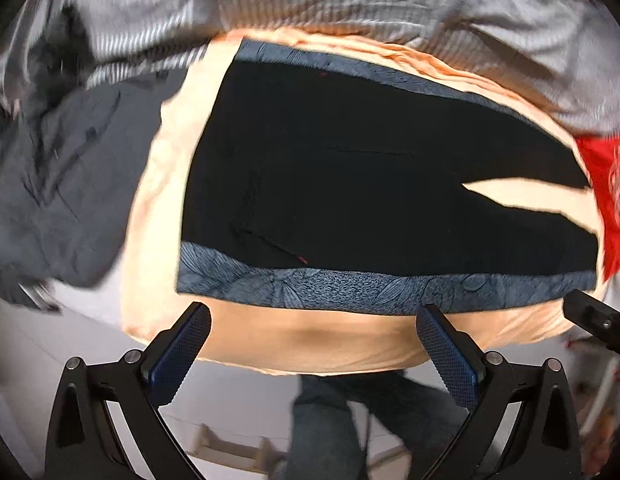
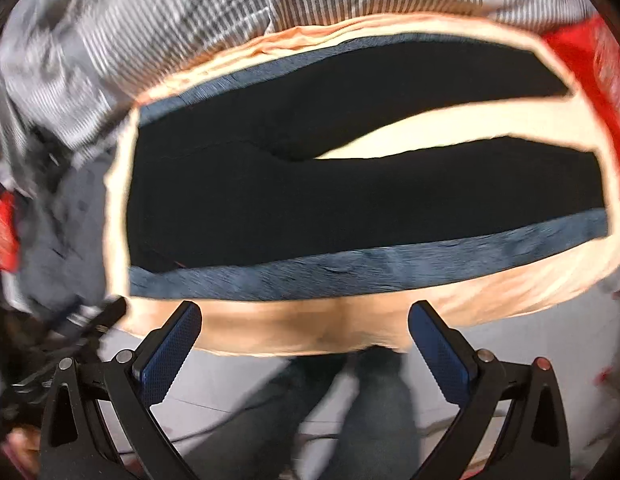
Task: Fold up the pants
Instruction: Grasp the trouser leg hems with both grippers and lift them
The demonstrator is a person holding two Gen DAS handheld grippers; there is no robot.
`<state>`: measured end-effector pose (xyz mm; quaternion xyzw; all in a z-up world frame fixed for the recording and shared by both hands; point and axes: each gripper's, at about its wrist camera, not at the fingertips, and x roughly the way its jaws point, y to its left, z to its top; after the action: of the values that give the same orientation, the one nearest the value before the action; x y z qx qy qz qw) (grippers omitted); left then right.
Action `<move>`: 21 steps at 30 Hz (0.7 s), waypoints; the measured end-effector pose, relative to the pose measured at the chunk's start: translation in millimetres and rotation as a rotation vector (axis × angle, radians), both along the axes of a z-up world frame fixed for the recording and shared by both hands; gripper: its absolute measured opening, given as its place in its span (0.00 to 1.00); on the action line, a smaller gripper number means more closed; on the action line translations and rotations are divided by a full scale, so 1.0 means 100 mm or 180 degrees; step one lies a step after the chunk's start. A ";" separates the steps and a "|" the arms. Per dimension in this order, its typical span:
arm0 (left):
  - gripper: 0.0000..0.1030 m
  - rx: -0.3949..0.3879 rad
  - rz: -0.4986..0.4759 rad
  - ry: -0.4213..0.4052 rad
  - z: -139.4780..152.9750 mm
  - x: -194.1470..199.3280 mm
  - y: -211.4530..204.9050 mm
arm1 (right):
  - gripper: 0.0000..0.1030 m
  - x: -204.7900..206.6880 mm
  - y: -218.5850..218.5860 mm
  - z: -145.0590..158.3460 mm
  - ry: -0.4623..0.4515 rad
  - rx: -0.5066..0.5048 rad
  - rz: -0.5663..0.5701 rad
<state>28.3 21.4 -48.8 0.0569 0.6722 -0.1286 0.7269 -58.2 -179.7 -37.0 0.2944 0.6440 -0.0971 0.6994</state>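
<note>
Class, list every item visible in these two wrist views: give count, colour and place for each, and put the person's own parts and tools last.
pants: one, black with blue patterned side bands, spread flat on the peach cloth, legs apart
peach cloth: one, peach, under the pants
striped bedding: one, grey and white, beyond the cloth
dark grey garment: one, dark grey, crumpled left of the cloth
red fabric: at least one piece, red, past the leg ends
person's legs: two, in dark trousers, below the cloth's near edge
left gripper: one, black with blue fingers, open, empty
right gripper: one, same colours, open, empty
</note>
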 end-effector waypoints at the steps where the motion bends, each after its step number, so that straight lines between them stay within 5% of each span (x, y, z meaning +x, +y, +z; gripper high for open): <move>1: 1.00 -0.0042 0.0089 0.0051 -0.06 0.01 0.04 | 1.00 -0.01 -0.04 -0.04 -0.0036 0.0120 -0.0079; 5: 1.00 -0.0270 0.0493 0.0246 -0.36 0.04 0.25 | 1.00 -0.19 -0.27 -0.44 -0.0182 0.0885 -0.0693; 11: 1.00 -0.0528 0.0867 0.0422 -0.79 -0.02 0.45 | 1.00 -0.39 -0.31 -1.09 -0.0312 0.1520 -0.1038; 16: 1.00 -0.0745 0.0933 0.0464 -1.05 -0.06 0.44 | 0.95 -0.53 -0.28 -1.57 -0.0347 0.1776 -0.1223; 18: 1.00 -0.0807 0.0916 0.0476 -1.13 -0.04 0.43 | 0.80 -0.55 -0.25 -1.75 -0.0347 0.1801 -0.1224; 21: 1.00 -0.0900 0.0922 0.0495 -1.20 -0.05 0.45 | 0.76 -0.62 -0.30 -1.96 -0.0410 0.1927 -0.1325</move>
<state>23.2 66.0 -169.2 -0.1528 0.7027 -0.1198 0.6845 -120.2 -209.4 -233.3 0.6181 0.5245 -0.0236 0.5851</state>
